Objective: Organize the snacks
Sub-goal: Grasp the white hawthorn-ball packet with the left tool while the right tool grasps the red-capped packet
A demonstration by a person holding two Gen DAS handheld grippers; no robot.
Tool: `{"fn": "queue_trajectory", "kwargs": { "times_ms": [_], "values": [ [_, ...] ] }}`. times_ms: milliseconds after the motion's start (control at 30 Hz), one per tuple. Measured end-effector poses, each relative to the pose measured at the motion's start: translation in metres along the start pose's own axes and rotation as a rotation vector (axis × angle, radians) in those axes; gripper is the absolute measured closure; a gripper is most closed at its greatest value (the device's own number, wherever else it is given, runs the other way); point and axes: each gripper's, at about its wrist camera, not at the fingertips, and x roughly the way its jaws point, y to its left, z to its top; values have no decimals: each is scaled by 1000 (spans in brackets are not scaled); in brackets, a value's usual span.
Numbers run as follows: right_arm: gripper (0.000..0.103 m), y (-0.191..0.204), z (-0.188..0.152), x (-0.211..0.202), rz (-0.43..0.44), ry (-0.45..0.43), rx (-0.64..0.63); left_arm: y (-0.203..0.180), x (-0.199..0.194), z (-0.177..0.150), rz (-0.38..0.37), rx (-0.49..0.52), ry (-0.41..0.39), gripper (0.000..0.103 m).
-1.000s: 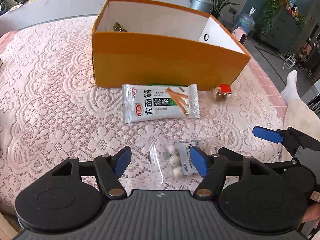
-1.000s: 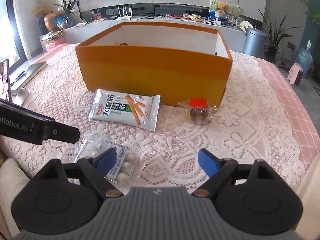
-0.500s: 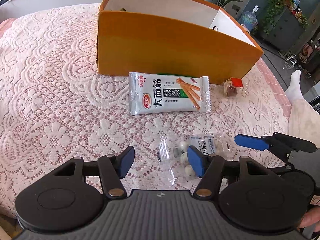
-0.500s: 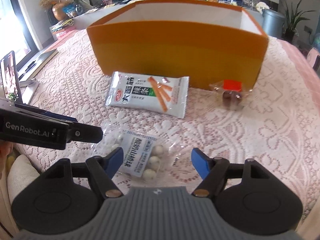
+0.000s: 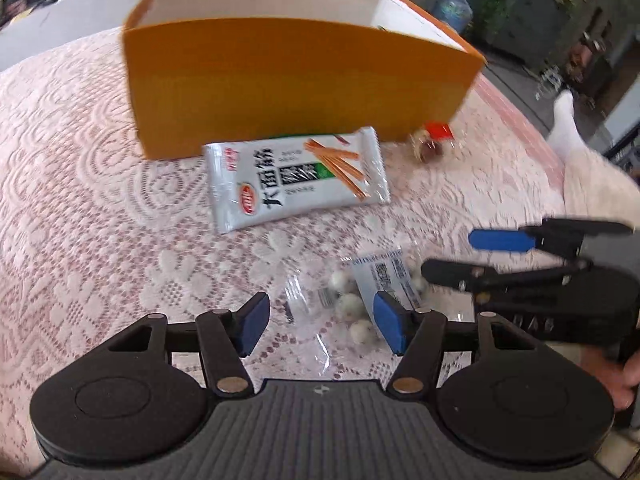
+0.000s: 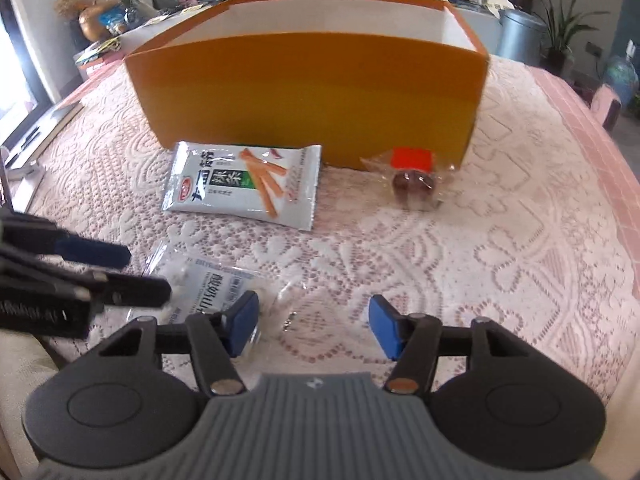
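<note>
A: Both jaws stand apart; the right gripper (image 6: 312, 326) has just been narrowing, gripping nothing.

B: The clear bag of white balls (image 5: 362, 294) lies partly between the left gripper (image 5: 320, 322) pads.

A: Pinch plastic film, then lift toward the orange box (image 5: 296, 80) ahead.

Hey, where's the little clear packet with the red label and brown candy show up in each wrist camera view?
Left wrist view: the red-label candy packet lies right of centre, on the lace cloth beside the orange box's right front corner.
Right wrist view: the red-label candy packet lies right of centre, in front of that corner.
Shared landmark: the orange box, with the silver snack packet left of the candy.
</note>
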Motion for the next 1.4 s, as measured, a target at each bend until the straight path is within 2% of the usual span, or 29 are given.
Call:
{"fn": "queue_trajectory", "kwargs": {
  "times_ms": [100, 167, 233, 267, 433, 833, 1200, 1267, 1400],
  "values": [
    [44, -2, -2, -4, -3, 4, -1, -10, 4, -5, 24, 71, 25, 31],
    [45, -2, -5, -7, -11, 6, -19, -12, 3, -5, 5, 80, 31, 31],
    [53, -1, -8, -9, -18, 14, -35, -14, 3, -5, 2, 90, 43, 31],
    [53, -1, -10, -9, -14, 24, -40, -15, 3, -5, 7, 95, 46, 31],
    [53, -2, -17, -12, 6, 52, -44, -14, 3, -5, -18, 71, 63, 35],
    [53, 5, -23, -20, 24, 84, -99, -14, 4, -3, 19, 39, 61, 37],
    [56, 8, -23, -21, 129, 123, -91, -7, 1, -2, 12, -28, 60, 46],
    [59, 13, -26, -18, 128, 132, -115, -9, 0, -2, 14, -22, 58, 47],
    [80, 9, -24, -13, 98, 113, -86, -10, -1, -3, -22, -18, 69, 48]
  ]
}}
